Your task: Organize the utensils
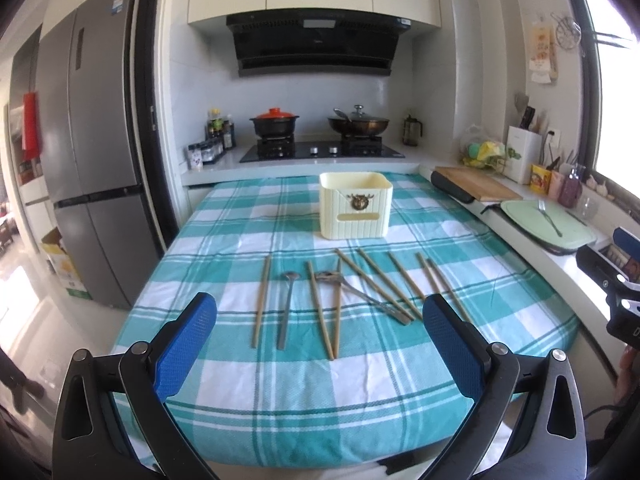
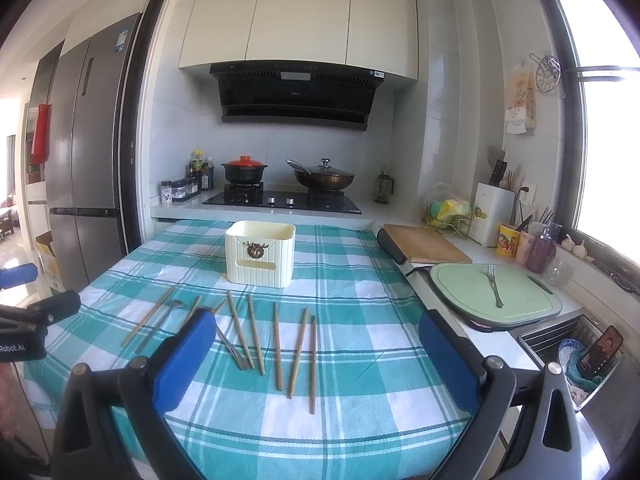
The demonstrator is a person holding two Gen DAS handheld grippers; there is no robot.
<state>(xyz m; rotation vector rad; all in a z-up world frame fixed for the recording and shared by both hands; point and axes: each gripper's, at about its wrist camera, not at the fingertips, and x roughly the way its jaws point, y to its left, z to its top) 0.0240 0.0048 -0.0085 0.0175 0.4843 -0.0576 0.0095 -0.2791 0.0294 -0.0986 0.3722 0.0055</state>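
- Both grippers hover over near edge of the checked tablecloth (image 1: 240,240), nothing picked up yet; looks like the very start of the job.
- Left gripper (image 1: 320,320): blue pads spread wide, empty, aimed at middle of the spread.
- Right gripper (image 2: 318,338): same, jaws wide apart, holding nothing, sitting over the right-hand chopsticks.
- Utensils lie loose on cloth w/ handles mostly toward the person: wooden chopsticks (image 1: 261,300) fanned across, a metal spoon (image 1: 287,308) near the left, a second metal spoon (image 1: 360,292) lying crossed among sticks in the middle.
- Cream holder (image 1: 355,204) stands upright just beyond the spread, open top, looks empty from here.
- A fork (image 2: 493,289) rests on the green board on the counter to the right, well apart from the rest; unclear if it's part of the job.
- Likely step: grab the first piece & drop it in the holder.
- Best bet imo: start w/ the outer pieces that lie clear, e.g. far-right chopstick (image 2: 312,364) for right gripper, far-left one for left.
- Leave the crossed bunch till later; pulling one would drag its neighbours.
- Sticks are thin & flat on soft cloth, so come down low, pads either side across the shaft, pinch near mid-length so it doesn't tip.
- Lower tip-first into the holder, don't knock it; it looks light.
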